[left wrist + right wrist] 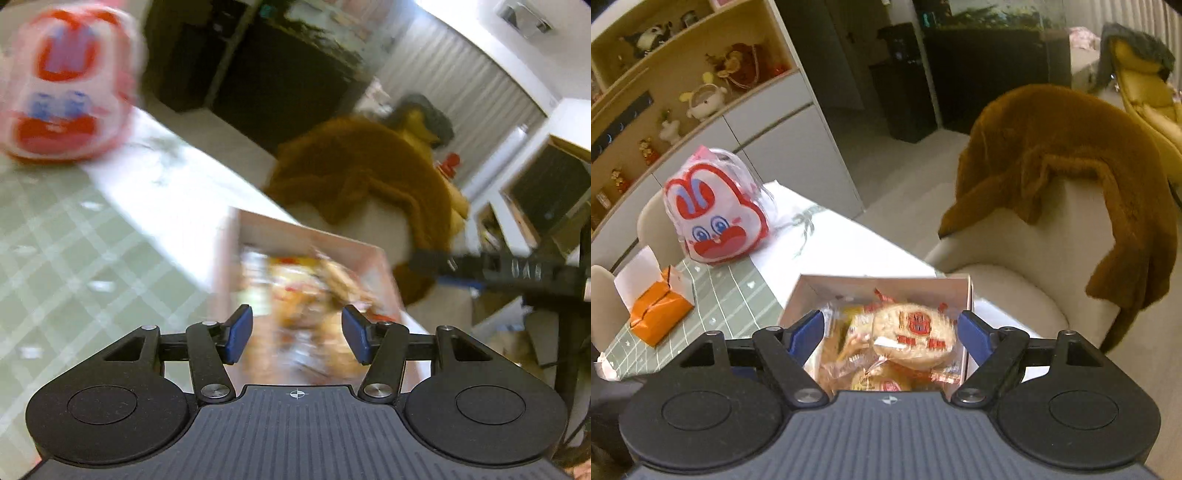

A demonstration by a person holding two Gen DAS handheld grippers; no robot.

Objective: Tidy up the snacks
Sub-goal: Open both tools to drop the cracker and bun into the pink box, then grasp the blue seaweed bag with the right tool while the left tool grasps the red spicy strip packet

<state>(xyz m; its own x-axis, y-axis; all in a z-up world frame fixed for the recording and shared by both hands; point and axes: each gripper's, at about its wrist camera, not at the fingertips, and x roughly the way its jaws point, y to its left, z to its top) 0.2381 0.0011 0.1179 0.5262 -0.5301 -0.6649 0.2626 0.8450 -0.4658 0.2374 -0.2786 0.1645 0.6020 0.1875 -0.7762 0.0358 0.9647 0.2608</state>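
The box [886, 286] of wrapped snacks sat at the worktop [849, 251] edge, straight ahead of and below both grippers. My right gripper [892, 338] was apart, framing the top rice cracker [912, 334] without touching; my left gripper [297, 334] was apart and empty.

Red-and-white rabbit bag [714, 212], green checked tablecloth [731, 295], orange packet [659, 314]

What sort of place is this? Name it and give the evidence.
Most likely a home dining or living room: a wooden display shelf of plush toys and figurines, a cream upholstered chair draped with a brown furry coat, and a green checked tablecloth.
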